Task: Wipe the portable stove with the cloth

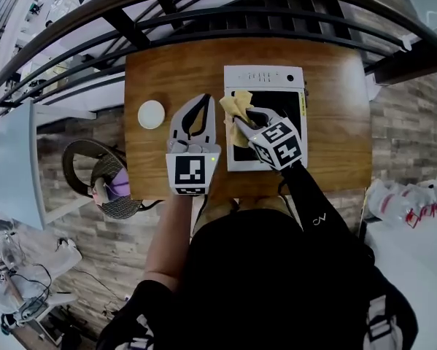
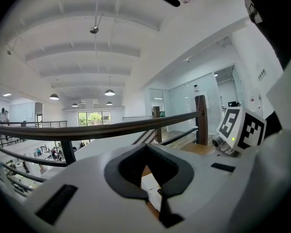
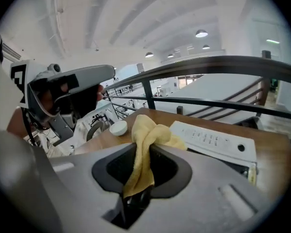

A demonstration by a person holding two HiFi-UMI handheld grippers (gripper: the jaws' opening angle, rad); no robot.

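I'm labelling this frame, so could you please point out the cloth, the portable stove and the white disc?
cloth (image 1: 236,109): head view, bunched yellow folds beyond the jaws.
portable stove (image 1: 265,76): head view, white control strip.
white disc (image 1: 151,114): head view, its centre.

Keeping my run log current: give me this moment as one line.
right gripper: shut on cloth | cloth: over stove, left side | left gripper: shut, empty, above table

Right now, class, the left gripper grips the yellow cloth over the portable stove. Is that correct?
Not quite: it is the right gripper that grips the yellow cloth over the portable stove. The right gripper view shows its jaws shut on the cloth.
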